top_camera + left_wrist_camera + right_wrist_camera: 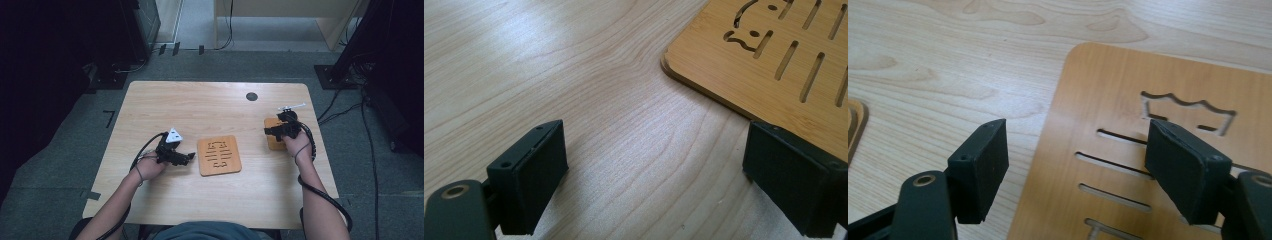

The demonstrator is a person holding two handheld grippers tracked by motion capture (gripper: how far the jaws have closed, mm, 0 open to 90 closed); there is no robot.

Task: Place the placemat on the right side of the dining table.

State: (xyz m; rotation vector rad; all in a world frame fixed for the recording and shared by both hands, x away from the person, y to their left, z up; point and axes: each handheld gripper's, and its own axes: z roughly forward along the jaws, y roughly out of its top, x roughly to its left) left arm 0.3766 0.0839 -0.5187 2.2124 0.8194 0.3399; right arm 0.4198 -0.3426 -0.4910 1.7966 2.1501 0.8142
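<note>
High view overhead facing forward-down, gripper views close, low, sharing the table (165,105)

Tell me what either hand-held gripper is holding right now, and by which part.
Nothing is held. The left hand-held gripper stands open over bare table beside one slotted board; the right hand-held gripper stands open above another board.

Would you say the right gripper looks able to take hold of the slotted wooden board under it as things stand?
Probably yes. The right gripper hangs open over the board's left edge, one jaw over the board, the other over the bare table, with nothing between them.
</note>
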